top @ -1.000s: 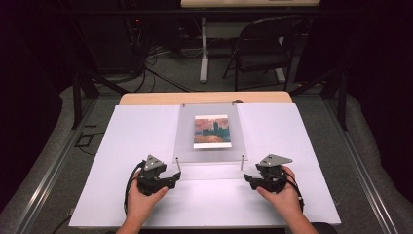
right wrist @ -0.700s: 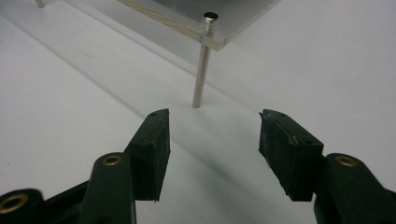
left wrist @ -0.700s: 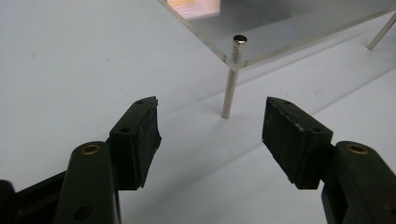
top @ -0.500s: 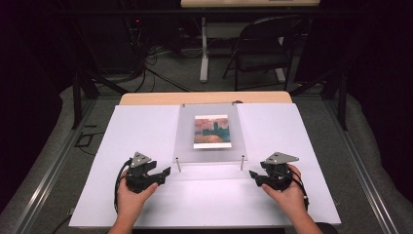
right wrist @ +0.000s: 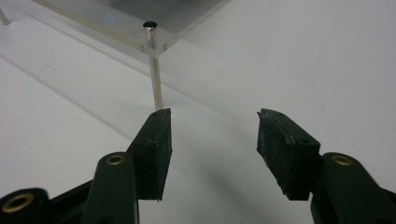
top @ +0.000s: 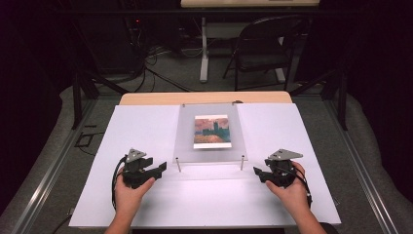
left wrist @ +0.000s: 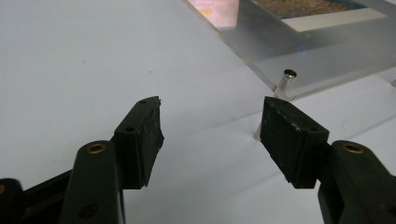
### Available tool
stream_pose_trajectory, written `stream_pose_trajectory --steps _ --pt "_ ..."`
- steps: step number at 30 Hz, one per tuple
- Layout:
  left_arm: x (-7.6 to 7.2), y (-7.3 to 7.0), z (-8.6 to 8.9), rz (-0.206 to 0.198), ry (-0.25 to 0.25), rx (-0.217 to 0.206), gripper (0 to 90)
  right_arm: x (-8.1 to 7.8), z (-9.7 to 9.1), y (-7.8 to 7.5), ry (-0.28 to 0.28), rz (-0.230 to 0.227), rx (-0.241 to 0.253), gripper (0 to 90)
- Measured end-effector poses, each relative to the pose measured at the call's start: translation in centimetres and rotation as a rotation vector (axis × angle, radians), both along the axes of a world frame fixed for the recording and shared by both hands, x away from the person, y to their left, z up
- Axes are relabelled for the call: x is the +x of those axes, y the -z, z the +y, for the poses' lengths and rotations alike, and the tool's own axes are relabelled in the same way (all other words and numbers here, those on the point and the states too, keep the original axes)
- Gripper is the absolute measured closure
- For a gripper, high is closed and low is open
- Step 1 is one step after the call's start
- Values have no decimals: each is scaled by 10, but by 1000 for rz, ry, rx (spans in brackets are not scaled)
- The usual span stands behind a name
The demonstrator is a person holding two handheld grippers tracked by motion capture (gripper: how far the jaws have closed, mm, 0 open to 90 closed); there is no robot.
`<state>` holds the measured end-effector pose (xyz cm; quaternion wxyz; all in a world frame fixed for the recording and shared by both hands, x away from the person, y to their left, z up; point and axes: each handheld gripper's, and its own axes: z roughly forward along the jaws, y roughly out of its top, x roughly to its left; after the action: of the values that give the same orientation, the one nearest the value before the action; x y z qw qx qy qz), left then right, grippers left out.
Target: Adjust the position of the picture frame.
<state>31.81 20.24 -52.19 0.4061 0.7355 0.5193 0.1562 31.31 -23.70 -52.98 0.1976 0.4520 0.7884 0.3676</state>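
A clear acrylic frame (top: pixel 210 148) stands on short metal posts in the middle of the white table top (top: pixel 146 126), with a small painting print (top: pixel 212 131) under its pane. My left gripper (top: pixel 160 168) rests on the table to the left of the frame's near left post (top: pixel 178 165), open and holding nothing. That post (left wrist: pixel 283 88) shows just beyond the left gripper (left wrist: pixel 211 119). My right gripper (top: pixel 257 172) sits to the right of the near right post (top: pixel 241 163), also open and holding nothing. The right post (right wrist: pixel 154 74) rises ahead of the right gripper (right wrist: pixel 214 114).
The wooden table edge (top: pixel 204 98) runs behind the white sheet. A folding chair (top: pixel 265 46) and cables lie on the floor beyond the table. Metal rails (top: pixel 44 170) flank the table on both sides.
Both hands have drawn back toward the table's near edge and a little outward, away from the frame's posts. The frame has not moved.
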Motion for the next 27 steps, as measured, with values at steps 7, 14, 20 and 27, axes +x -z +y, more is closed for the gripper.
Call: stream_pose_trajectory --steps 7,14,20,27 --pt "11 0 -3 4 -5 -4 383 5 0 -3 12 -20 17 408" --pt "21 -5 -3 4 -15 14 380 13 -2 -4 22 -24 24 389" --pt "32 -8 -7 8 -7 18 373 18 -2 -8 33 -19 31 376" --pt "51 -9 -15 40 0 66 373 31 2 -6 44 4 -47 412"
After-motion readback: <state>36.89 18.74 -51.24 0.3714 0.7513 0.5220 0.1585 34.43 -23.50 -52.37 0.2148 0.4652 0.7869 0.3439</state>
